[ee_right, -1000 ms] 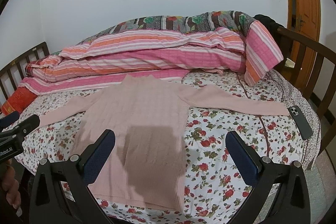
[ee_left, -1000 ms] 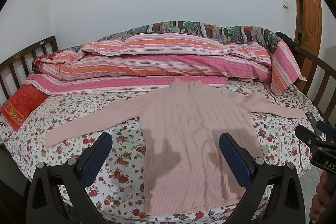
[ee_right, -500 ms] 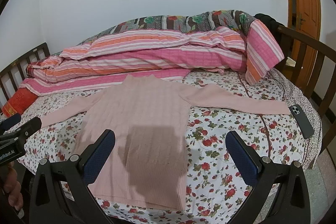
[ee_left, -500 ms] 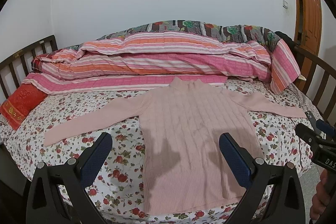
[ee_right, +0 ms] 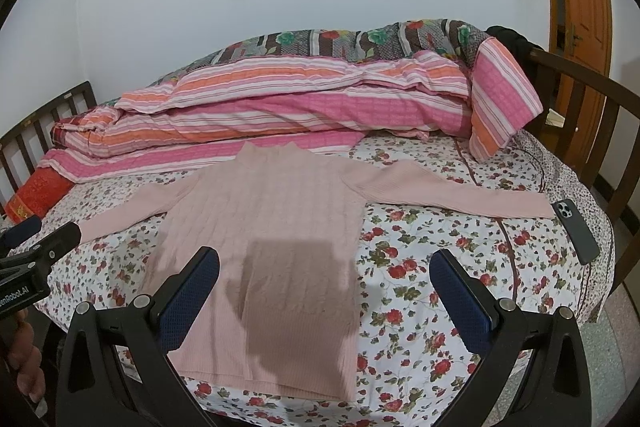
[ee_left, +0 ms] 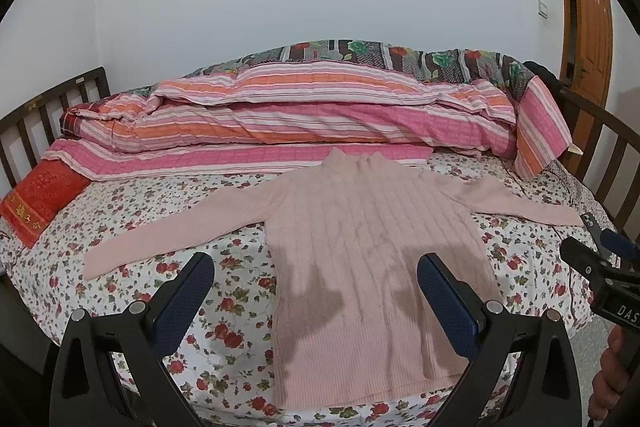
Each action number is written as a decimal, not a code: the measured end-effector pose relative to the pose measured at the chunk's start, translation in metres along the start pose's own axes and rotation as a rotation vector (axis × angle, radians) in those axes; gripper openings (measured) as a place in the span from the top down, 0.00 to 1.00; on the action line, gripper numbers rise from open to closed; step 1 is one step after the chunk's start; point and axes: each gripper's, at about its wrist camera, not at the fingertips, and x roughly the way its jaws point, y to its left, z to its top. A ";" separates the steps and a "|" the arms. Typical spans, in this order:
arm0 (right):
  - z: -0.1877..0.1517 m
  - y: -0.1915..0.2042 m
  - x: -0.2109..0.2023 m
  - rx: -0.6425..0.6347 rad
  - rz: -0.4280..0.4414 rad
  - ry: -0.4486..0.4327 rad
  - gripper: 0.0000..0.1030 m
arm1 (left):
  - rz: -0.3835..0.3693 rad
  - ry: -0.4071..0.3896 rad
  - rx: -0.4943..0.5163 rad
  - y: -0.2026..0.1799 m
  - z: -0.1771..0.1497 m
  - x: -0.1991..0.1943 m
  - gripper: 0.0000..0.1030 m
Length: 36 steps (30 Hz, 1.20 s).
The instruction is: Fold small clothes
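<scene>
A pink ribbed sweater (ee_left: 368,239) lies flat on the flowered bed sheet (ee_left: 168,211), both sleeves spread out; it also shows in the right wrist view (ee_right: 264,223). My left gripper (ee_left: 316,279) is open and empty, held above the sweater's hem. My right gripper (ee_right: 324,267) is open and empty, held above the hem's right side. Each gripper shows at the edge of the other's view: the right one (ee_left: 600,267) and the left one (ee_right: 36,251).
A rolled striped quilt (ee_left: 304,119) lies along the back of the bed. A red pillow (ee_left: 36,199) sits at the left. A phone (ee_right: 576,227) lies by the right sleeve's cuff. Wooden bed rails (ee_right: 580,83) stand at both ends, with a door (ee_right: 580,7) behind.
Both grippers have drifted slightly back and up, so the sweater sits a little lower in view. Nothing was taken hold of.
</scene>
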 end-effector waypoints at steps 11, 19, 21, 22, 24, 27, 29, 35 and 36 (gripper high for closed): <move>0.000 0.005 0.001 -0.007 -0.005 0.002 0.00 | -0.007 -0.004 -0.011 0.005 0.000 0.002 0.01; 0.000 0.009 0.005 -0.023 -0.008 0.002 0.00 | -0.017 -0.007 -0.020 0.009 0.000 0.007 0.01; 0.000 0.011 0.007 -0.027 -0.008 0.001 0.00 | -0.021 -0.006 -0.025 0.010 -0.001 0.009 0.01; 0.000 0.011 0.009 -0.029 -0.008 0.002 0.00 | -0.023 -0.005 -0.027 0.010 -0.001 0.010 0.01; 0.000 0.013 0.011 -0.032 -0.009 0.003 0.00 | -0.029 -0.008 -0.026 0.012 -0.002 0.014 0.01; -0.002 0.014 0.016 -0.033 -0.009 0.005 0.00 | -0.030 -0.014 -0.018 0.014 -0.005 0.018 0.01; -0.002 0.014 0.022 -0.032 -0.012 0.010 0.00 | -0.039 -0.010 -0.027 0.017 -0.007 0.024 0.01; -0.003 0.015 0.036 -0.029 -0.016 0.016 0.00 | -0.087 0.016 -0.061 0.032 -0.012 0.048 0.02; -0.003 0.015 0.039 -0.030 -0.017 0.017 0.00 | -0.096 0.023 -0.066 0.035 -0.014 0.052 0.03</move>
